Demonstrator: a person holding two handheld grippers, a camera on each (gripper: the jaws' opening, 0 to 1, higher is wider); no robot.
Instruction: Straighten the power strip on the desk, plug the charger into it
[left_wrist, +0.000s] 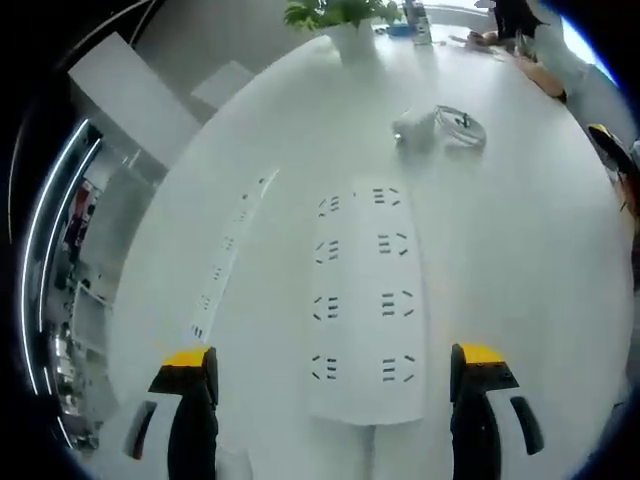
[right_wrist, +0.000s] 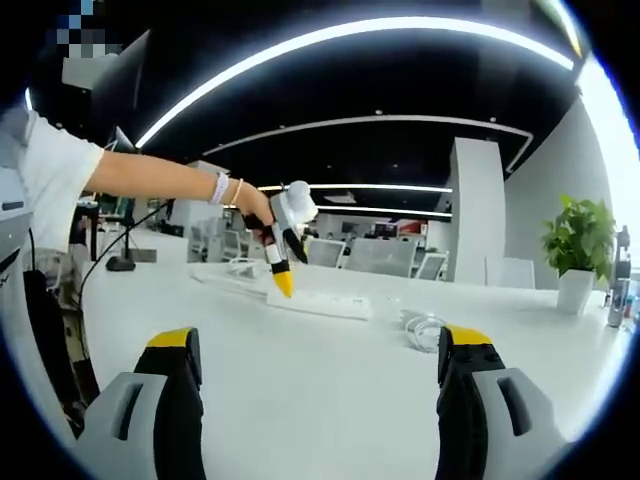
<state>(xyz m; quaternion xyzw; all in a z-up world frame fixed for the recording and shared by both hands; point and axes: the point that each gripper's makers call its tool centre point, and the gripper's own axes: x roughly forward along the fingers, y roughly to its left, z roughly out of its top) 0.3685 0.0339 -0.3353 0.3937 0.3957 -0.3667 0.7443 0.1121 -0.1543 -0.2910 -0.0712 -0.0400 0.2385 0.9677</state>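
Observation:
A wide white power strip (left_wrist: 365, 300) with two rows of sockets lies flat on the white desk (left_wrist: 520, 260), running away from me between the jaws of my left gripper (left_wrist: 335, 360), which hovers open above its near end. Farther off lies the white charger with its coiled cable (left_wrist: 440, 128). In the right gripper view, a hand holds the left gripper (right_wrist: 283, 280) tip-down over the power strip (right_wrist: 315, 300), and the coiled cable (right_wrist: 425, 328) rests to its right. My right gripper (right_wrist: 320, 345) is open and holds nothing, low over the near desk.
A second, narrow white strip (left_wrist: 228, 260) lies to the left of the wide one. A potted plant (left_wrist: 340, 15) stands at the desk's far edge, also seen as the plant (right_wrist: 580, 245) at right. Another person (left_wrist: 535, 45) sits at the far side.

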